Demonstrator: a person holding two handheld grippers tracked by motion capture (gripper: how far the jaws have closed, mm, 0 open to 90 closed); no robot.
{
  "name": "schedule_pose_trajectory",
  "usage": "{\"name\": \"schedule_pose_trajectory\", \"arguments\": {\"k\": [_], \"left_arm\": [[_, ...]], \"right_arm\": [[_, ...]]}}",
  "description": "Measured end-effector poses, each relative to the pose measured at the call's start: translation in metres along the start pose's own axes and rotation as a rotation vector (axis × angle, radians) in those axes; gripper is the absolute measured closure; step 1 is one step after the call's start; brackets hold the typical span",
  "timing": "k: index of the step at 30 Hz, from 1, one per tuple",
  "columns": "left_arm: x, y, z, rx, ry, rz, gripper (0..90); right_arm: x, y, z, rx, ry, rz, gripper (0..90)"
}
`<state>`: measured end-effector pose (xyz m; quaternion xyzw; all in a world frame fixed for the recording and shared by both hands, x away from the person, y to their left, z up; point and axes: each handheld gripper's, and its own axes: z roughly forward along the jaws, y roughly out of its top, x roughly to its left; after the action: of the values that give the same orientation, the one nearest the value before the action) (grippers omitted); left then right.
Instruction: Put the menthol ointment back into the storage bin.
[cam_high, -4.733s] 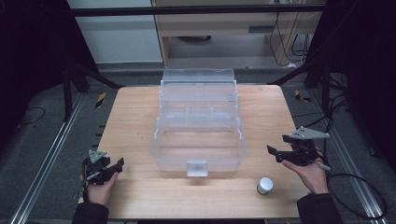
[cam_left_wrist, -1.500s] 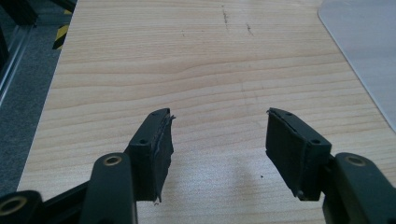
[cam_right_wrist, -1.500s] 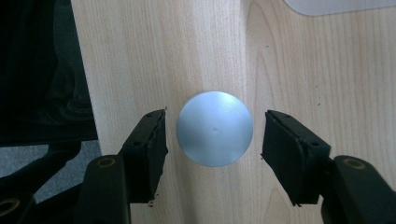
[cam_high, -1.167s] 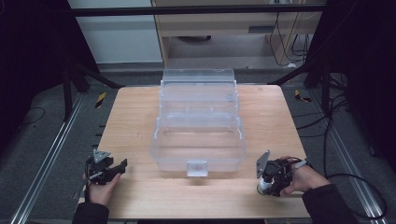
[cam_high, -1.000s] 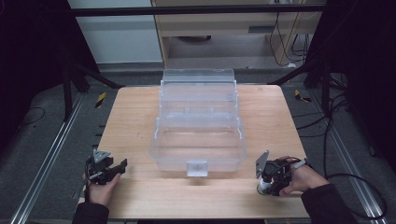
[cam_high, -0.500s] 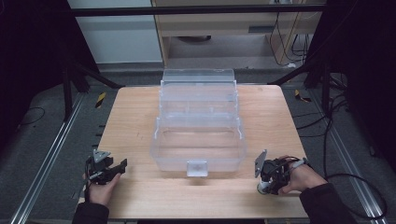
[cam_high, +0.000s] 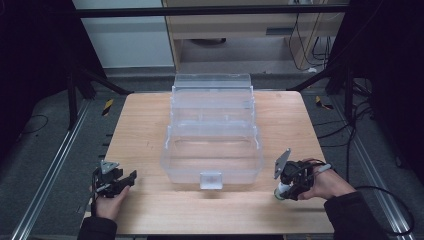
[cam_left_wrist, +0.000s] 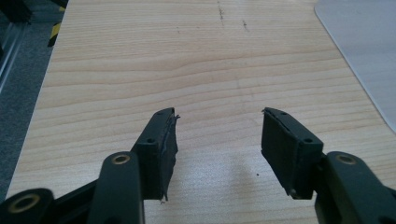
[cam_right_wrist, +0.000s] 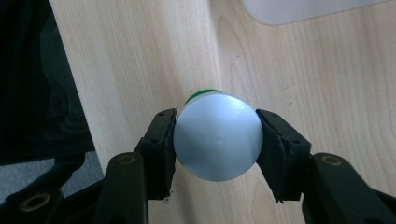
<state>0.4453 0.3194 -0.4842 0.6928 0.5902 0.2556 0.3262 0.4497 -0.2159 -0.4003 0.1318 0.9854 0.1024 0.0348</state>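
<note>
Gripping the small round jar with the silver-grey lid and green body (cam_right_wrist: 217, 140) near the wooden table's (cam_high: 150, 120) front right corner, the right gripper (cam_right_wrist: 217, 142) has both black jaws pressed against the lid's sides — the pick-up step, by my judgement. Next comes a straight lift, perhaps toward the clear plastic tiered box (cam_high: 212, 135) at the table's middle, while the left gripper (cam_left_wrist: 217, 135) rests wide apart and empty near the front left corner.

grey floor (cam_high: 40, 165), wooden table (cam_high: 140, 115), pale cabinet (cam_high: 240, 30) behind, dark surroundings
</note>
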Motion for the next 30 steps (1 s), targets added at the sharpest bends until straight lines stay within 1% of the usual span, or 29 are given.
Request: {"name": "schedule_pose_trajectory", "arguments": {"k": [1,5,7,13,14,15,17,23,27,30], "left_arm": [[0.0,0.0,0.0,0.002,-0.003,-0.001,47.6],[0.001,0.0,0.0,0.004,-0.005,-0.001,50.6],[0.001,0.0,0.0,0.004,-0.007,-0.001,52.6],[0.0,0.0,0.0,0.005,-0.002,0.008,50.4],[0.0,0.0,0.0,0.004,-0.002,0.007,49.8],[0.0,0.0,0.001,0.005,-0.001,0.007,48.9],[0.0,0.0,0.001,0.005,0.0,0.007,48.1],[0.0,0.0,0.001,0.005,-0.002,0.011,47.0],[0.0,0.0,0.002,0.009,-0.006,0.014,46.4],[-0.001,-0.001,0.002,0.01,-0.008,0.017,46.0]], "right_arm": [[-0.002,0.001,-0.004,-0.009,-0.001,0.018,50.4],[-0.005,0.003,-0.009,-0.021,-0.003,0.037,50.4],[-0.006,0.005,-0.014,-0.033,-0.002,0.061,50.4],[-0.007,0.009,-0.021,-0.041,-0.006,0.077,50.4],[-0.008,0.009,-0.022,-0.045,-0.003,0.082,50.4],[-0.008,0.01,-0.024,-0.049,0.007,0.099,50.4],[-0.009,0.011,-0.026,-0.047,-0.004,0.091,50.4],[-0.01,0.014,-0.032,-0.058,-0.011,0.096,50.4],[-0.011,0.017,-0.035,-0.057,-0.006,0.099,50.4],[-0.011,0.019,-0.039,-0.063,-0.006,0.11,50.5]]}}
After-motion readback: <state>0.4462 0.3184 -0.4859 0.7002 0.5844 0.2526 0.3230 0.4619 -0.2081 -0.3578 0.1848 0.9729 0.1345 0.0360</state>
